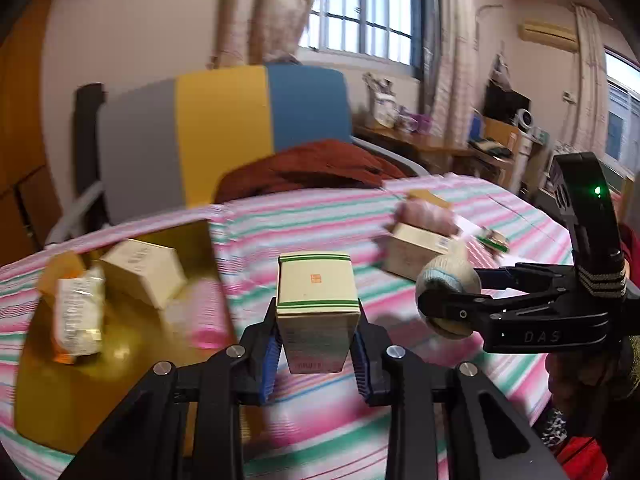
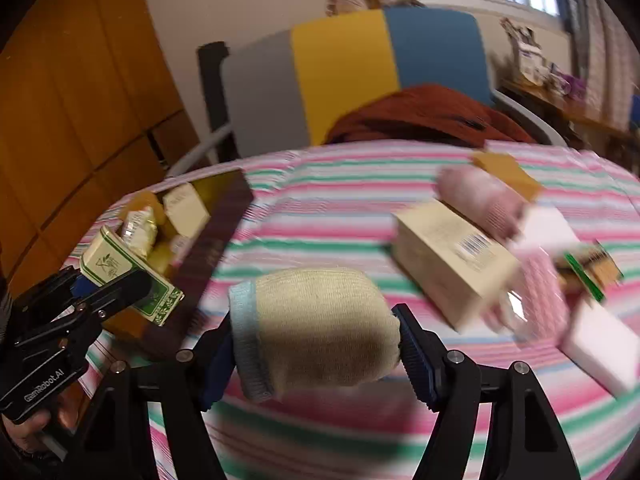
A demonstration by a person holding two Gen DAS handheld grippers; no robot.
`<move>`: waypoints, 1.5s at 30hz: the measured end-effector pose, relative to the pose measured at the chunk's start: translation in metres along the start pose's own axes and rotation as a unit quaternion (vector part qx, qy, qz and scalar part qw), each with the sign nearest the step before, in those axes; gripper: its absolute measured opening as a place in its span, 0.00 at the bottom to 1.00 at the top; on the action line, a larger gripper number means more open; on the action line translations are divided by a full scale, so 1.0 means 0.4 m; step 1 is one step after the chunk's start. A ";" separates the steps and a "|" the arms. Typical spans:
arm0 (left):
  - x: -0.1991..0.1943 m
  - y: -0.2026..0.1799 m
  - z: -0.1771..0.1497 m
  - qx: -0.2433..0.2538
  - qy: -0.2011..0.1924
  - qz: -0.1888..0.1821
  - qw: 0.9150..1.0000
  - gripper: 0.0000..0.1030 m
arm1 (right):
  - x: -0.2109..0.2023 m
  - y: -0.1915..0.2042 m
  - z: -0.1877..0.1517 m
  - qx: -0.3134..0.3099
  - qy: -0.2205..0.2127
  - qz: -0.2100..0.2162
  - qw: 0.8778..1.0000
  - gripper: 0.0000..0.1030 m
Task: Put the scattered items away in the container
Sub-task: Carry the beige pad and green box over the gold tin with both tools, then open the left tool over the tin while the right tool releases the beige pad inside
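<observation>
**user1:** Looking at the container [image 1: 120, 360] first: an amber box is seen at the left edge of the striped bedspread [image 1: 320, 216], and a cream carton [image 1: 140, 272] plus a foil-wrapped packet [image 1: 78, 312] are already held inside it.

**user2:** yep, and a green-striped carton [image 1: 316, 304] is clamped upright between the closed jaws of the left gripper [image 1: 316, 344], just right of that container, above the cover.

**user1:** A rolled beige sock [image 2: 316, 328] is pinched by the right gripper [image 2: 316, 348], jaws pressed on both ends.

**user2:** Further right, a barcoded cream box [image 2: 448, 260] is seen lying on the cover, a pink roll [image 2: 480, 200] touching its far side. A white block [image 2: 604, 344] is parked near the right edge. Everything there is blurred, so smaller bits can't be told apart.
</observation>
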State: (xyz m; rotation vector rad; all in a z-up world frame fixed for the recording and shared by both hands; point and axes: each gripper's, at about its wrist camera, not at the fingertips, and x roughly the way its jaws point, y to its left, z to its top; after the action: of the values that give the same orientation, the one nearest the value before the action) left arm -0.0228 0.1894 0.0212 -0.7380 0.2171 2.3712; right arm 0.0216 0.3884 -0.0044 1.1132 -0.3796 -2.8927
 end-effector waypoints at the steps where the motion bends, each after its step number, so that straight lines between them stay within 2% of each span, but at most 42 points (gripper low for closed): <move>1: -0.010 0.025 0.002 -0.008 -0.002 0.010 1.000 0.30 | 0.009 0.023 0.012 -0.006 -0.002 0.010 1.000 0.71; 6: -0.045 0.164 -0.003 -0.042 -0.003 0.063 0.997 0.30 | 0.050 0.135 0.069 -0.039 -0.009 0.045 0.998 0.71; 9: -0.051 0.251 -0.010 -0.067 0.008 0.082 0.994 0.30 | 0.083 0.200 0.100 -0.065 -0.007 0.062 0.996 0.71; 13: -0.039 0.337 -0.032 -0.100 0.031 0.082 0.991 0.30 | 0.132 0.285 0.132 -0.108 0.003 0.081 0.991 0.71; 16: -0.023 0.382 -0.053 -0.118 0.046 0.084 0.988 0.29 | 0.176 0.342 0.150 -0.146 0.011 0.072 0.987 0.71; 23: 0.013 0.400 -0.051 -0.122 0.061 0.070 0.988 0.30 | 0.300 0.400 0.221 -0.202 0.030 0.031 0.978 0.71; 33: 0.070 0.448 -0.039 -0.151 0.086 0.069 0.982 0.30 | 0.451 0.438 0.251 -0.271 0.073 -0.003 0.960 0.71; 38: 0.105 0.449 -0.030 -0.150 0.105 0.066 0.981 0.30 | 0.507 0.437 0.253 -0.271 0.098 0.008 0.958 0.72; 41: 0.122 0.450 -0.024 -0.151 0.109 0.070 0.980 0.31 | 0.504 0.434 0.251 -0.262 0.092 0.016 0.960 0.75; 45: 0.142 0.455 -0.014 -0.155 0.115 0.070 0.979 0.39 | 0.492 0.437 0.255 -0.248 0.081 0.025 0.965 0.86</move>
State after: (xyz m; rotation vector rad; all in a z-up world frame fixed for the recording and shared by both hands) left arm -0.1695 0.0752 -0.0208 -1.1838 -0.0078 2.4802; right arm -0.2049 0.2207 -0.0205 1.2013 0.3034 -2.5999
